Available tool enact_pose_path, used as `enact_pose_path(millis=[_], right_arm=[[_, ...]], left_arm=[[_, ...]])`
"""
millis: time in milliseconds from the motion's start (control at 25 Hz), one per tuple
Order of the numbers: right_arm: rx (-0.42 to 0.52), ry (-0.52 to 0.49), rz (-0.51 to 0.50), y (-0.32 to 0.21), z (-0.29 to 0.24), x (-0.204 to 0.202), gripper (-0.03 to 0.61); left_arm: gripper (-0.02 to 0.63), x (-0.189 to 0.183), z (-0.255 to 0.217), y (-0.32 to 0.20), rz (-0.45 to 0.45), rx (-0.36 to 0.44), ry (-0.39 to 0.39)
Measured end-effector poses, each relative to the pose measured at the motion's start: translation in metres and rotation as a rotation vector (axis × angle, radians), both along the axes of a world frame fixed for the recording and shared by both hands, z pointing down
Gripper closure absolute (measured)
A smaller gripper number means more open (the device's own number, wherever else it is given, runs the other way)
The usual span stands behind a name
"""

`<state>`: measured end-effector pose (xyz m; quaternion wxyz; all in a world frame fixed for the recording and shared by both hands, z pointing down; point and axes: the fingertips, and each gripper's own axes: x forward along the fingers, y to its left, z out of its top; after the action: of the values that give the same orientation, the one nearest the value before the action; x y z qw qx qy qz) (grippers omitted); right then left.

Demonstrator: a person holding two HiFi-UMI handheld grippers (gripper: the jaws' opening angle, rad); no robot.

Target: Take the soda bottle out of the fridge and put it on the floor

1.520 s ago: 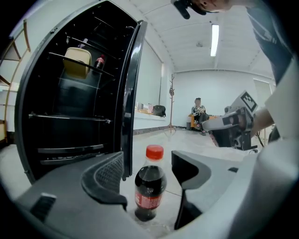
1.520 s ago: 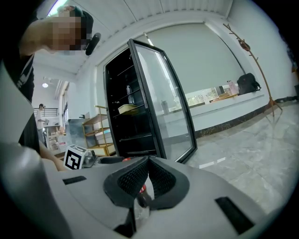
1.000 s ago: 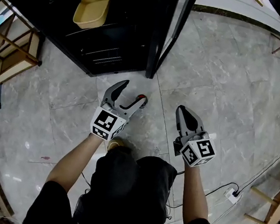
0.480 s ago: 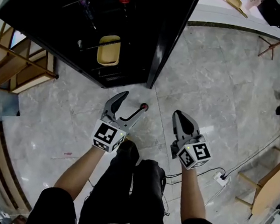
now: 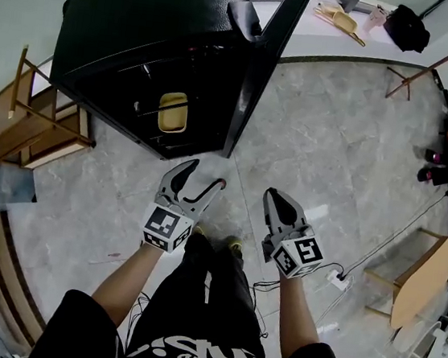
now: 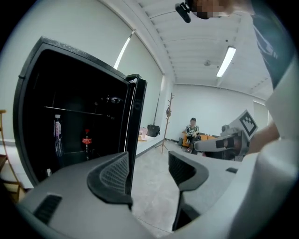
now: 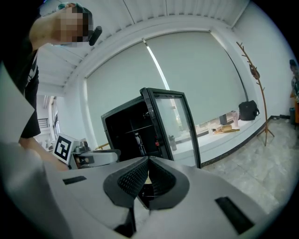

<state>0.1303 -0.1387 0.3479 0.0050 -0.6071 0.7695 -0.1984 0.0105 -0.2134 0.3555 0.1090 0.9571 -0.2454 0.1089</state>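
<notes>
The soda bottle (image 6: 86,141), dark with a red cap and label, stands upright on a shelf inside the black fridge (image 6: 70,107), next to a clear bottle (image 6: 57,134). My left gripper (image 5: 207,174) hangs in front of the fridge, well short of the soda bottle. Its jaws are closing with nothing between them (image 6: 148,170). My right gripper (image 5: 275,195) is held beside it over the floor, shut and empty (image 7: 148,173). In the head view the fridge (image 5: 144,35) lies ahead and to the left.
The fridge door (image 5: 264,66) stands open, edge-on to me. A yellow tray (image 5: 172,111) lies on a lower fridge shelf. A wooden rack (image 5: 32,122) is on the left. A power strip with its cable (image 5: 340,279) and a wooden chair (image 5: 416,279) are on the right. A person (image 6: 192,130) sits far off.
The head view has risen and drawn back, so the whole fridge now shows. Both grippers stay side by side in front of it. The left jaws have narrowed slightly.
</notes>
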Motion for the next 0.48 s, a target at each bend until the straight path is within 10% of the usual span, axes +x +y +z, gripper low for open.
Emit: enact_pose_path(millis=[280, 480], right_arm=[[-0.004, -0.03, -0.032, -0.003, -0.028, -0.006, 0.555], [0.01, -0.031, -0.06, -0.007, -0.052, -0.004, 0.555]], left_arm=[[0.589, 0.01, -0.036, 0.002, -0.066, 0.01, -0.004], [0.606, 0.008, -0.063, 0.007, -0.101, -0.019, 0.013]])
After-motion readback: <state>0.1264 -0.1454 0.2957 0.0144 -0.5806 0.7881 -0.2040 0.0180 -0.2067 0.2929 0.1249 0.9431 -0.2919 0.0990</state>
